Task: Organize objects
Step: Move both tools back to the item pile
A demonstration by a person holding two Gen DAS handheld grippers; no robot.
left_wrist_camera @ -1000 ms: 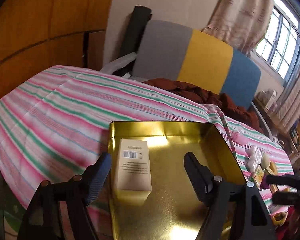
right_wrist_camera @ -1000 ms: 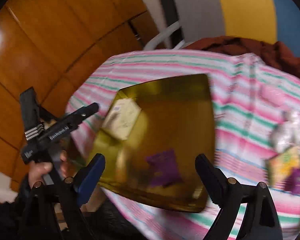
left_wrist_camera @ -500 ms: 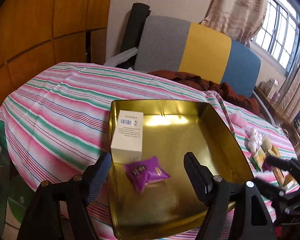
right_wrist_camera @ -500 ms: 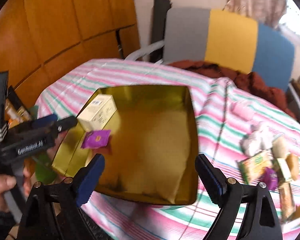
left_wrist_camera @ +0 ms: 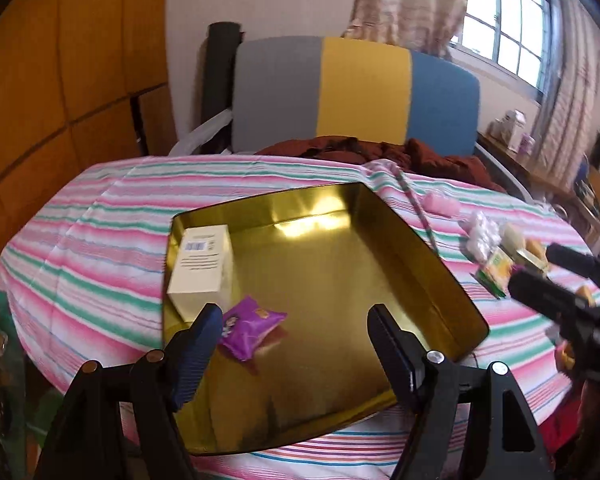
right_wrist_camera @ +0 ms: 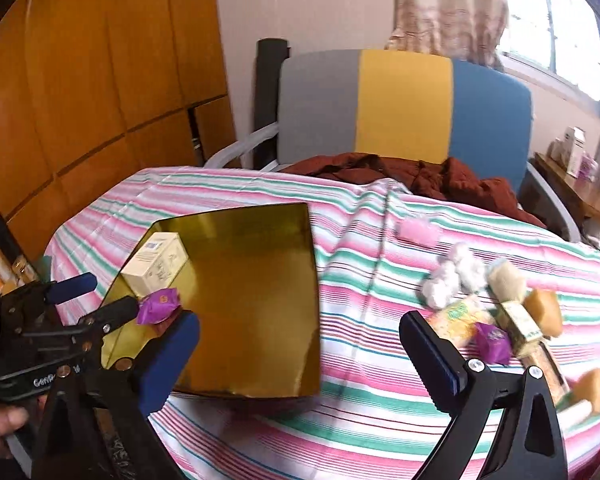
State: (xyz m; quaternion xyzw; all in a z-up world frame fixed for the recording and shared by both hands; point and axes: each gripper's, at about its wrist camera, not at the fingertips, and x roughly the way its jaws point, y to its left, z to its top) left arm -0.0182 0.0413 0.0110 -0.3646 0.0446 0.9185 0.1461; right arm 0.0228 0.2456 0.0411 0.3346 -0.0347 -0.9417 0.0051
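**Gold tin holds two things, snacks wait to its right**

On the striped cloth (left_wrist_camera: 100, 240) sits the gold tin (left_wrist_camera: 420, 264), its lid off. Against its far left corner lies a cream box (left_wrist_camera: 202, 264) with a barcode on top, and just beside the box, toward me, rests a purple packet (left_wrist_camera: 250, 326).

My left gripper (left_wrist_camera: 294, 328) hangs over the near edge of the tin, its fingers spread wide and holding nothing; the left blue pad (left_wrist_camera: 196, 344) overlaps the purple packet in the view, though I cannot tell whether they touch.

My right gripper (right_wrist_camera: 300, 344) is likewise released and empty, hovering over the cloth between the tin and a loose pile of snacks (right_wrist_camera: 496, 316). That pile lies well apart from the tin, to its right: white fluffy balls (right_wrist_camera: 448, 280), a green and yellow packet (right_wrist_camera: 460, 316), a second purple packet (right_wrist_camera: 494, 342), some tan pieces (right_wrist_camera: 544, 310). A pink item (right_wrist_camera: 418, 232) lies alone farther back. Behind the table stands a grey, yellow and blue chair (right_wrist_camera: 404, 104) with dark red fabric (right_wrist_camera: 452, 178) heaped on it.
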